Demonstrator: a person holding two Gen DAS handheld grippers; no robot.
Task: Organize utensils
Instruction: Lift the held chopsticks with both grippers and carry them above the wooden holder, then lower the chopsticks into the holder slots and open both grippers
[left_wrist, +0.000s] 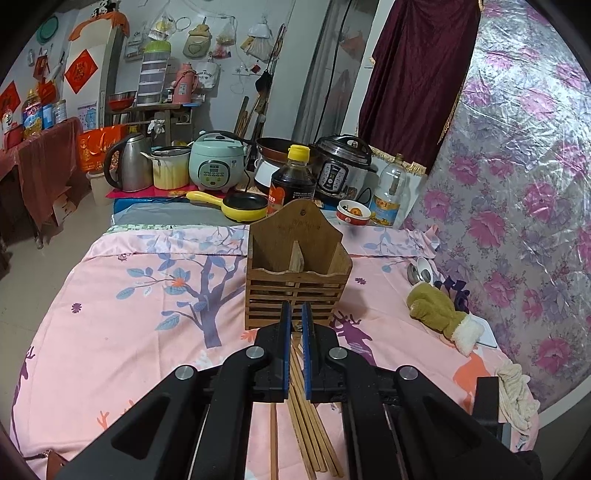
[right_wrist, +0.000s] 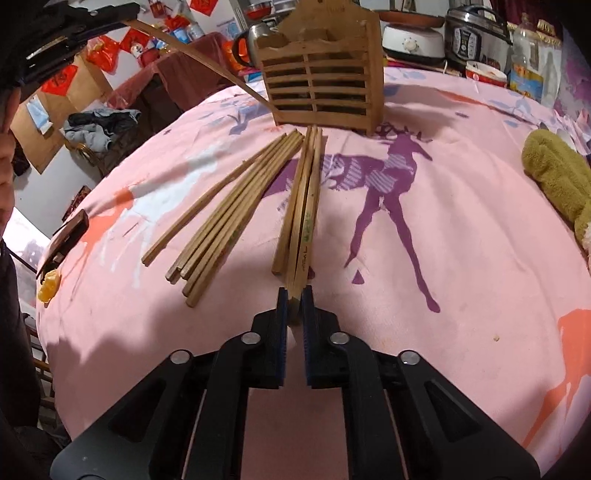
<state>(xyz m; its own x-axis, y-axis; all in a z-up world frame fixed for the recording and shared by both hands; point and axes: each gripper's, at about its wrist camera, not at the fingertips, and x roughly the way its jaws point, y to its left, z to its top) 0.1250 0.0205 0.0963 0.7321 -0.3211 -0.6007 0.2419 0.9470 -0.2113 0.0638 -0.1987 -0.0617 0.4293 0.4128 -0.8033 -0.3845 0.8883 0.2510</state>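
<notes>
A wooden slatted utensil holder (left_wrist: 297, 275) with two compartments stands upright on the pink cloth; it also shows in the right wrist view (right_wrist: 319, 86). My left gripper (left_wrist: 295, 312) is shut on a single chopstick (right_wrist: 207, 61), held in the air just left of the holder. Several loose chopsticks (right_wrist: 221, 221) lie fanned on the cloth. My right gripper (right_wrist: 294, 295) is shut on the near ends of a small bundle of chopsticks (right_wrist: 304, 199) that rests on the cloth and points at the holder.
A green mitten (left_wrist: 439, 310) and metal spoons (left_wrist: 419, 273) lie right of the holder. Behind it stand a soy sauce bottle (left_wrist: 291, 181), a yellow pan (left_wrist: 236, 205), cookers and a kettle. A wallet (right_wrist: 64, 238) lies at the cloth's left edge.
</notes>
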